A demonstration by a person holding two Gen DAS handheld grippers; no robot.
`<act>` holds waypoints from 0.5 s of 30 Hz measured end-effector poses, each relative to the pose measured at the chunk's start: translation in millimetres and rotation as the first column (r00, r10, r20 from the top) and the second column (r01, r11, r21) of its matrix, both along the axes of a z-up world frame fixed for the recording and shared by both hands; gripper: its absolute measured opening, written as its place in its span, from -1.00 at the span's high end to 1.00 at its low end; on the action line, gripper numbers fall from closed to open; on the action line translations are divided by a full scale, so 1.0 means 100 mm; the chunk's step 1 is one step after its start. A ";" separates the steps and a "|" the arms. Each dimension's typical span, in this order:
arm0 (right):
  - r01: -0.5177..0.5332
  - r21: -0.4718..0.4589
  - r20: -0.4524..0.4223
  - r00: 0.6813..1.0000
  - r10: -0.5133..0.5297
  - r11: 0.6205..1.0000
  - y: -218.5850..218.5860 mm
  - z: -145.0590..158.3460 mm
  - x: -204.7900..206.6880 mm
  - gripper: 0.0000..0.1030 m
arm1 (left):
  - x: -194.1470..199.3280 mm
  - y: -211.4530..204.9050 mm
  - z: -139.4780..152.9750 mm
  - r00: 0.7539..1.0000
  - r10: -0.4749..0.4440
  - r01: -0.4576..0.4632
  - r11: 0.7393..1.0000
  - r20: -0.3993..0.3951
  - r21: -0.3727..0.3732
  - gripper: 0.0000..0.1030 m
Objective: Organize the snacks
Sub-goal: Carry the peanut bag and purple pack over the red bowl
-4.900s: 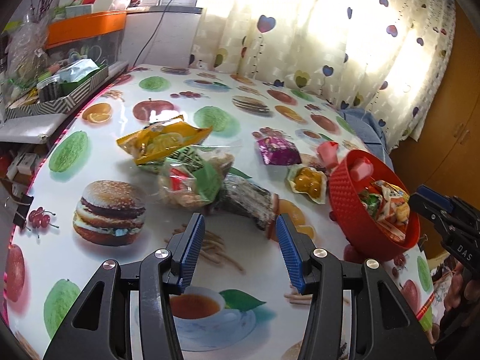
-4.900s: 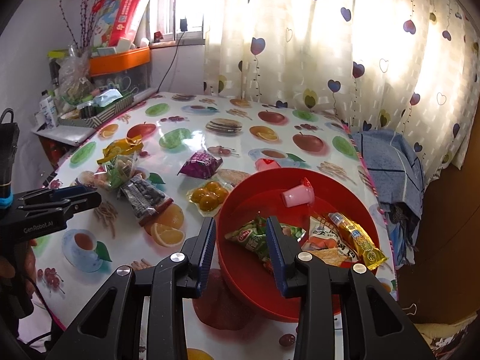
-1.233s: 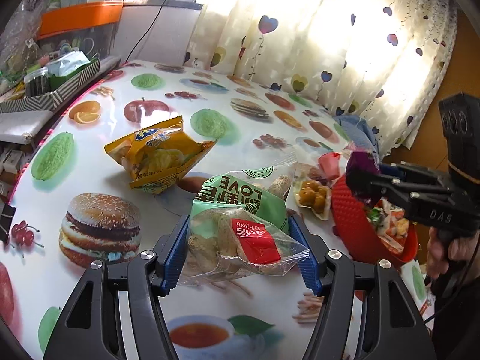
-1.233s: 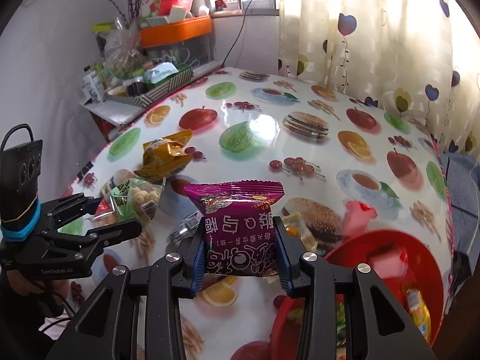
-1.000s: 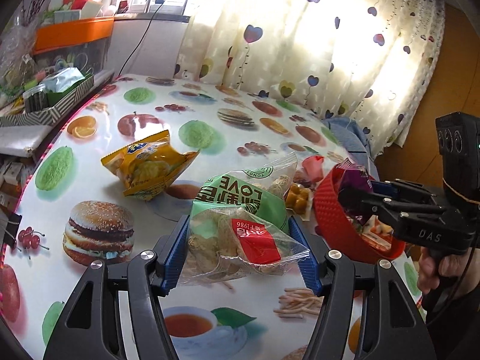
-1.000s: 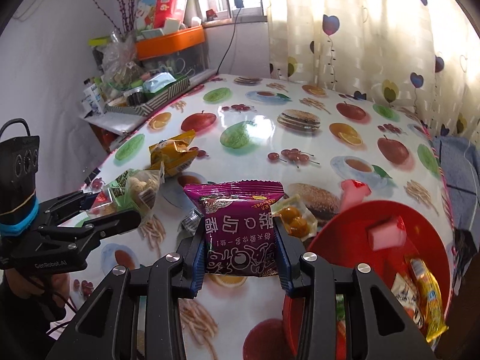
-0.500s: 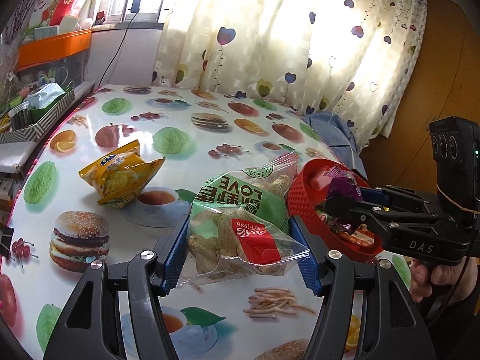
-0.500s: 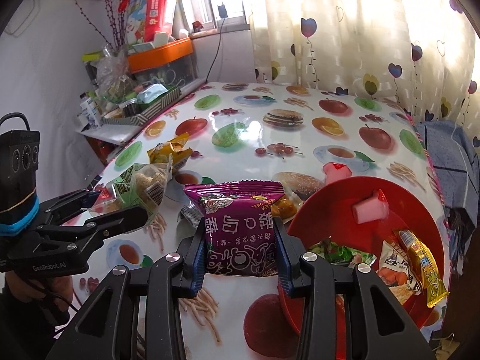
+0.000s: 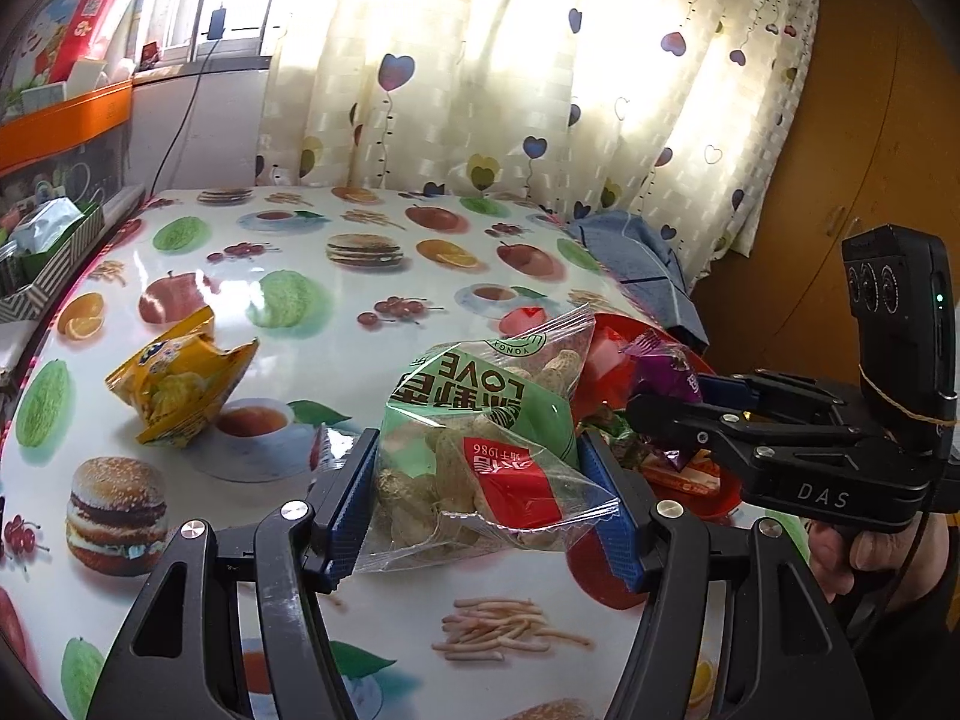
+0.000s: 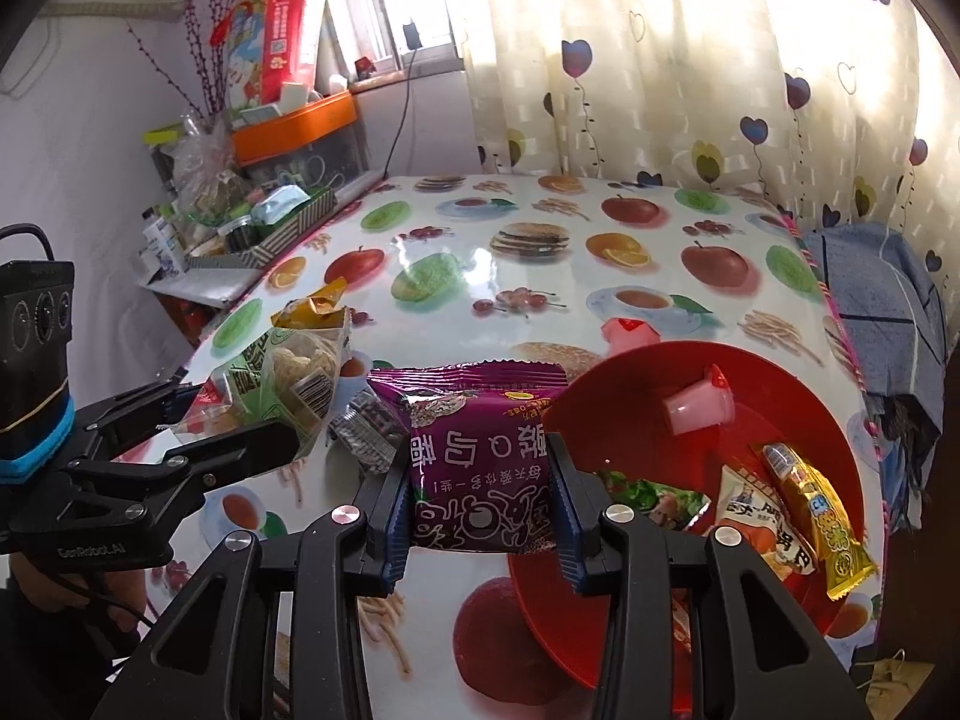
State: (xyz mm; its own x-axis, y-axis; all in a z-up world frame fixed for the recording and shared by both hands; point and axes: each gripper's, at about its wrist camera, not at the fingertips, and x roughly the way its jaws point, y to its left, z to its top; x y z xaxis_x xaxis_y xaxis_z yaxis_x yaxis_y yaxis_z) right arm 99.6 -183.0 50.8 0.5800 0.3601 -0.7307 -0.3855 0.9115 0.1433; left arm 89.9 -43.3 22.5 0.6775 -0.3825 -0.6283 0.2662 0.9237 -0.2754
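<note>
The left gripper (image 9: 486,498) clamps a crinkly clear-and-green bag of peanuts (image 9: 480,450), and the right gripper (image 10: 480,510) pinches a flat glossy purple packet (image 10: 477,462); both have swung off the tabletop pile toward the red bowl (image 10: 798,414), so dropping them in looks next. Inside the round smooth plastic bowl lie foil wrappers and a small pink jelly cup (image 10: 699,405). Farther off, a puffy yellow chip bag (image 9: 177,378) sits on the shiny fruit-print tablecloth (image 9: 360,300), not yet sorted
</note>
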 end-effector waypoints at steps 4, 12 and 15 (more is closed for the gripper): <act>0.019 0.001 0.001 1.000 -0.019 1.000 -0.10 0.00 0.00 0.27 | 0.04 -0.10 0.01 1.000 -0.027 0.027 1.000 0.002 0.004 -0.26; 0.086 -0.001 0.001 0.996 -0.086 0.996 -0.39 0.00 0.03 0.27 | 0.15 -0.30 0.01 0.997 -0.076 0.076 0.997 0.007 0.010 -0.26; 0.126 0.000 0.008 0.992 -0.126 0.992 -0.55 0.03 0.07 0.27 | 0.20 -0.36 0.02 0.996 -0.092 0.092 0.996 0.009 0.011 -0.26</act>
State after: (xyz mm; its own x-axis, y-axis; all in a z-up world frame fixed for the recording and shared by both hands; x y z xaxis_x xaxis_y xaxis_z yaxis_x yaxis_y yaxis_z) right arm 106.6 -237.7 53.7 0.6268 0.2835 -0.7258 -0.2689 0.9530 0.1400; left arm 109.7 -79.0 24.3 0.6458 -0.4373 -0.6259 0.3530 0.8979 -0.2632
